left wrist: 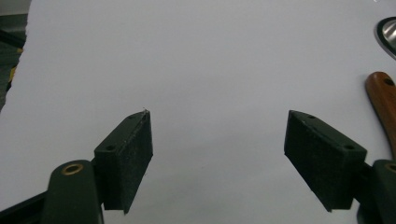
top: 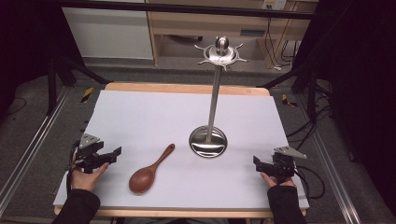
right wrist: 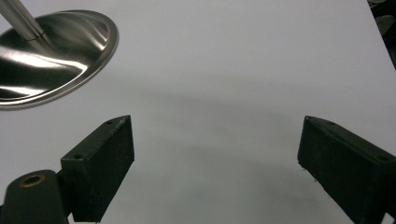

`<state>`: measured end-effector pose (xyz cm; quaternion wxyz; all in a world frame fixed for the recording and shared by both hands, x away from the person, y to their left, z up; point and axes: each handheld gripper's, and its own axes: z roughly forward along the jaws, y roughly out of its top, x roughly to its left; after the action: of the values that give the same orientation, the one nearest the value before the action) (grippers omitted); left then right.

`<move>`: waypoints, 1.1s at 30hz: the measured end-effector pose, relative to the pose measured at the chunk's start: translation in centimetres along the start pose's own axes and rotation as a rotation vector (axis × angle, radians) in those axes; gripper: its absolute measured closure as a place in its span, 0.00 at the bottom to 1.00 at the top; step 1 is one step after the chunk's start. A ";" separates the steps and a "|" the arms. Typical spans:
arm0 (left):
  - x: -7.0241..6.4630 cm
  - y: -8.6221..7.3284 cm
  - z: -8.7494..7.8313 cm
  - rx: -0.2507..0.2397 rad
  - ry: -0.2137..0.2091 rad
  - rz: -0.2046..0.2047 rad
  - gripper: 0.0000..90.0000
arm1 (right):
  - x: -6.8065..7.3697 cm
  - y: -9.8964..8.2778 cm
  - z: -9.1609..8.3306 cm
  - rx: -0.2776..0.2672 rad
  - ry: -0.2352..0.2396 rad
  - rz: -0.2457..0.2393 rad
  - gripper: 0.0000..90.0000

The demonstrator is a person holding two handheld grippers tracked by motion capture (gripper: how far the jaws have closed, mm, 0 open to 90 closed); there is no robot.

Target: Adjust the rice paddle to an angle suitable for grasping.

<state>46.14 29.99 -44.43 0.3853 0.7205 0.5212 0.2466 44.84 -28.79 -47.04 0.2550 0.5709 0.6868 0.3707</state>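
A brown wooden spoon (top: 152,170) lies on the white table cover, bowl toward the near edge, handle pointing up and right. Its handle end (left wrist: 384,100) reaches into the right side of the left gripper view. A steel stand with a round base (top: 208,142), a tall pole and a hooked crown (top: 221,52) rises right of the spoon; its base (right wrist: 46,51) fills the top left of the right gripper view. My left gripper (top: 116,152) rests at the table's left, left of the spoon, open and empty (left wrist: 217,154). My right gripper (top: 256,162) sits at the right, open and empty (right wrist: 215,163).
The white cover (top: 154,116) spans a wooden table (top: 187,87). Black frame legs (top: 51,84) and cables (top: 308,130) stand on the floor at both sides. Wooden furniture (top: 201,23) lines the back.
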 end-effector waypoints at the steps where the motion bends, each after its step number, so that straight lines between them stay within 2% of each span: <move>1: -0.3 0.1 -0.1 -0.001 -0.007 0.003 0.25 | 0.0 0.0 -0.1 -0.001 -0.003 -0.012 0.13; 3: -0.5 0.2 -0.2 0.001 -0.013 0.014 0.25 | 0.2 0.0 -0.3 0.003 -0.016 -0.029 0.13; 5: -1.4 0.6 -0.5 -0.005 -0.028 0.026 0.25 | 0.8 -0.1 -0.9 -0.019 -0.046 -0.076 0.13; 7: -1.7 0.7 -0.6 -0.002 -0.032 0.035 0.25 | 0.9 0.0 -1.1 -0.027 -0.041 -0.077 0.13; 11: -3.0 1.1 -0.9 0.003 -0.050 0.067 0.24 | 1.0 0.0 -1.1 -0.024 -0.032 -0.077 0.13; 14: -3.8 1.3 -1.0 0.004 -0.066 0.087 0.24 | 0.9 0.0 -1.2 -0.033 -0.017 -0.062 0.13; 18: -4.6 1.5 -0.9 0.007 -0.081 0.105 0.24 | 0.9 0.0 -1.3 -0.035 -0.019 -0.058 0.14; 22: -5.0 1.5 -0.8 0.014 -0.085 0.116 0.24 | 0.9 0.1 -1.3 -0.039 -0.022 -0.060 0.15; 25: -5.2 1.6 -0.7 0.016 -0.095 0.116 0.24 | 1.2 0.2 -1.3 -0.039 -0.034 -0.081 0.15; 29: -5.7 1.8 -0.3 0.027 -0.117 0.123 0.25 | 1.4 0.3 -1.3 -0.043 -0.036 -0.089 0.15; 33: -6.4 2.2 0.2 0.056 -0.144 0.153 0.28 | 1.5 0.4 -1.1 -0.041 -0.038 -0.096 0.15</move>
<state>45.38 23.53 -42.47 0.3815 0.7845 0.4423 0.2084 43.86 -27.53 -45.97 0.2970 0.5388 0.7009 0.3610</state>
